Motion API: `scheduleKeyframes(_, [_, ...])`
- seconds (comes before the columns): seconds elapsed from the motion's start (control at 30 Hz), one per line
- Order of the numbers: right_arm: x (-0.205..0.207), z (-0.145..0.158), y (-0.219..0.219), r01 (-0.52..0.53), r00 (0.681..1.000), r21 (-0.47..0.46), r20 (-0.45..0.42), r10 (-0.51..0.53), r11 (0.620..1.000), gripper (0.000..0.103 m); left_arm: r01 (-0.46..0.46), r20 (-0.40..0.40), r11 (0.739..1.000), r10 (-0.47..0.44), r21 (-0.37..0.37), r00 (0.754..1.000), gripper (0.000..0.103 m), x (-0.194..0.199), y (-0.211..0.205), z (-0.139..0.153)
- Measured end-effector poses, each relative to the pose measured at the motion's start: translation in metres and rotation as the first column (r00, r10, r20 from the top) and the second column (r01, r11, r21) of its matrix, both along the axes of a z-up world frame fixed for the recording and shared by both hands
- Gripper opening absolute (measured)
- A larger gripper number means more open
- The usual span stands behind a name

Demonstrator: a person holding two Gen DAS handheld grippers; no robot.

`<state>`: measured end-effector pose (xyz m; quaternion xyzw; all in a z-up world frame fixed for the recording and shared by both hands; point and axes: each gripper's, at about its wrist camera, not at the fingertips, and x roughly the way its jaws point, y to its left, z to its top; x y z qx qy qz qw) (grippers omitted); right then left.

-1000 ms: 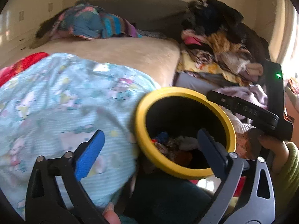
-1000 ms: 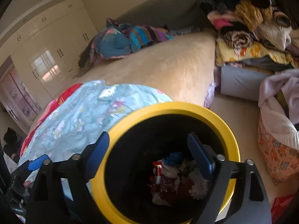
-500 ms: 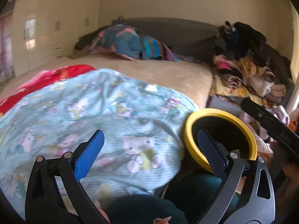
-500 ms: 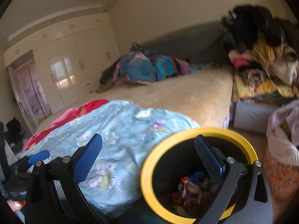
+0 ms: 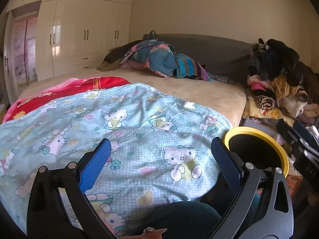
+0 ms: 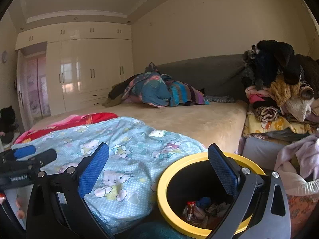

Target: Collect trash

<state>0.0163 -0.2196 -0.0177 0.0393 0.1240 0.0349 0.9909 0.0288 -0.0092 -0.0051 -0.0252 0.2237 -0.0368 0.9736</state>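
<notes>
While both tools hang over the near edge of the bed (image 5: 209, 91), the contents of the room read as follows.

Left hand-held gripper (image 5: 159, 163): blue-padded fingers spread wide, nothing between them; poised above the quilt.

Right hand-held gripper (image 6: 157, 167): fingers likewise spread wide and empty; its right finger sits over the mouth of the bin, its left finger over the quilt. From the left wrist view this tool shows as a dark bar at the far right, beyond the bin.

Bin (image 6: 169, 175): round, black inside, yellow rim, standing on the floor just beside the bed's near corner, at the edge of the quilt. The same bin (image 5: 259, 133) lies to the right of the left tool.

Trash (image 6: 199, 209): small crumpled scraps, red, blue and pale, lying at the bottom of the bin; individual items too small to name.

Quilt (image 5: 129, 123): light blue, cartoon-cat print, spread over the near end of the bed. Red blanket (image 5: 79, 87): just behind it, toward the left.

Bundle of bedding (image 6: 159, 89): blue and striped, against the grey headboard (image 6: 209, 73).

Heap of clothes (image 6: 279, 91): piled right of the bed.

Wardrobe (image 6: 79, 69): cream, glossy doors, along the left wall.
</notes>
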Motion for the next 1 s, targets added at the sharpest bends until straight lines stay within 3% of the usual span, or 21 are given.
scheduleKeyframes(1.0, [0.001,-0.0052,0.0023,-0.013,1.0,0.006,-0.009,0.013,1.0,0.097,-0.002,0.014,1.0,0.002,0.009,1.0,0.092,-0.0039,-0.0023,-0.0011])
